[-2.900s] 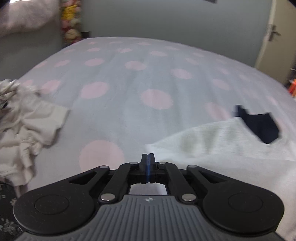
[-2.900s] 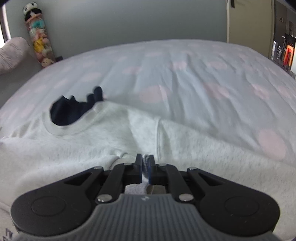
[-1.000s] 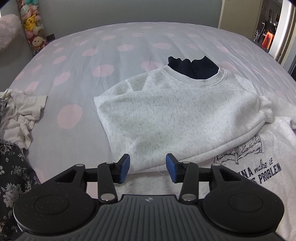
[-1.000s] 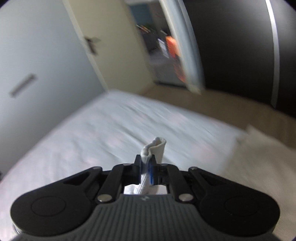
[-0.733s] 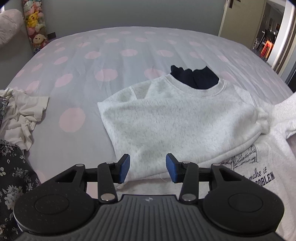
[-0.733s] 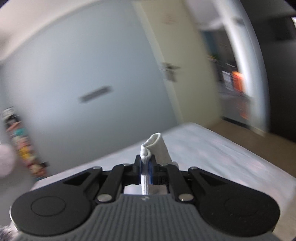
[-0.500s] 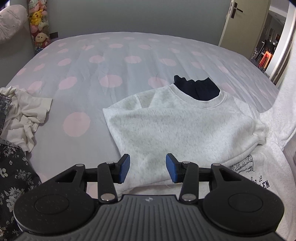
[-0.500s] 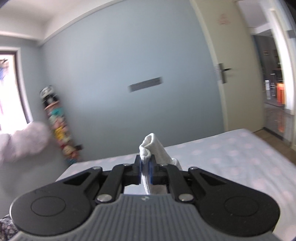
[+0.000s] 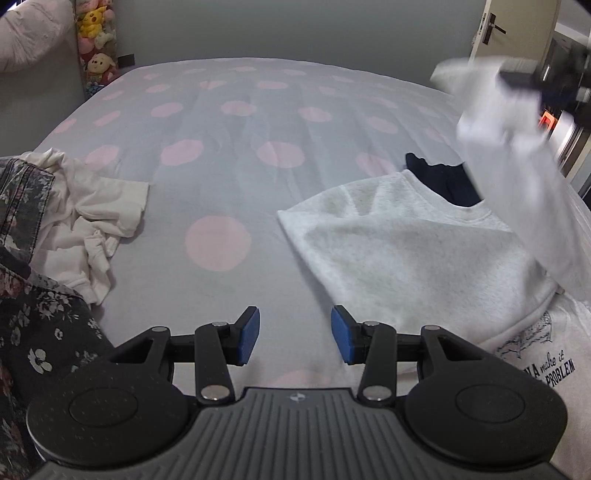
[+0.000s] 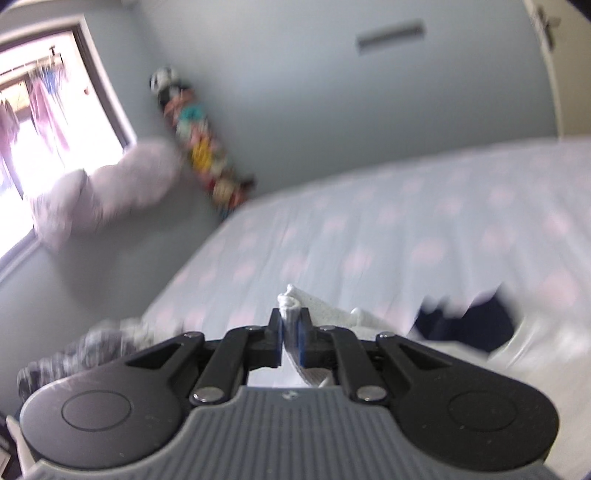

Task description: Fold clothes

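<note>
Soft, fuzzy fleece on the pale grey sweatshirt (image 9: 402, 254), ribbed knit at its cuff (image 10: 291, 314), pinched between the matt blue pads of the right gripper (image 10: 290, 338). Smooth, faintly creased cotton-like cloth on the bed (image 9: 240, 122); thin crumpled cloth in the white garment (image 9: 92, 221) and the dark floral fabric (image 9: 40, 332). Matt, finely grained black plastic with shiny metal pins on the left gripper (image 9: 294, 334), ridged grey plastic behind.

Bed (image 9: 236, 122) with pink-dotted sheet; plush toys (image 9: 96, 44) stacked at grey wall; door (image 9: 491, 33) at right; window (image 10: 48, 110) at left
</note>
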`<action>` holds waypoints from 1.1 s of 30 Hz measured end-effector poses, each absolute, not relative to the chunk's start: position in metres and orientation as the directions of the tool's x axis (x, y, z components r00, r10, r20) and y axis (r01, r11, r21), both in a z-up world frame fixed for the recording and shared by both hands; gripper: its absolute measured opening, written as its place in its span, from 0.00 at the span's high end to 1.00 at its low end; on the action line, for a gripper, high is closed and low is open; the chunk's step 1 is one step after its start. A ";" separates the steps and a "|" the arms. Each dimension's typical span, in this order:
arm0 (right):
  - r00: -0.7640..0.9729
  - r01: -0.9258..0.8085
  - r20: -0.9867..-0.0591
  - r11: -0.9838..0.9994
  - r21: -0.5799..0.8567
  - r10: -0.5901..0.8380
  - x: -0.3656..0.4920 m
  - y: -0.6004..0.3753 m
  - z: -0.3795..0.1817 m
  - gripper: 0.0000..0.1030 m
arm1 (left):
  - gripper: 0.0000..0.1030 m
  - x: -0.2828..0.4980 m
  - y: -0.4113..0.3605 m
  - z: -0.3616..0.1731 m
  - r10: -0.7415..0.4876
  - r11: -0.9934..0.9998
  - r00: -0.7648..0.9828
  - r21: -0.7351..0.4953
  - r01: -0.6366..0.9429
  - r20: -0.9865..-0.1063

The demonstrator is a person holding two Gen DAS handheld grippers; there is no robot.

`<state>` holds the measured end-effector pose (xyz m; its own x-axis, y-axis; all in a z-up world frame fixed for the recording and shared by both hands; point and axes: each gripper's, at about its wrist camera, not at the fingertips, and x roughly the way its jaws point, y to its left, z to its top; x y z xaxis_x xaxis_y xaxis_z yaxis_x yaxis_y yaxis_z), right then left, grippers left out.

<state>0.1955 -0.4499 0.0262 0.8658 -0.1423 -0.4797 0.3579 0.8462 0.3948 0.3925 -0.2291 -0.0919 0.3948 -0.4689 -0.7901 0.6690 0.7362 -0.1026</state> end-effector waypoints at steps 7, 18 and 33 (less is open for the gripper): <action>0.786 0.358 -0.618 0.830 0.428 -0.020 0.235 -0.418 -0.067 0.91 | 0.61 0.415 -0.221 -0.097 -0.472 0.738 0.390 -0.112 0.666 -0.790; 0.754 0.345 -0.656 0.827 0.445 0.038 0.208 -0.433 -0.094 0.62 | 0.58 0.406 -0.230 -0.087 -0.469 0.749 0.368 -0.142 0.647 -0.803; 0.652 0.571 -0.691 0.801 0.178 -0.311 -0.001 -0.561 -0.073 0.58 | 0.69 0.381 -0.298 -0.109 -0.476 0.745 0.299 -0.198 0.638 -0.827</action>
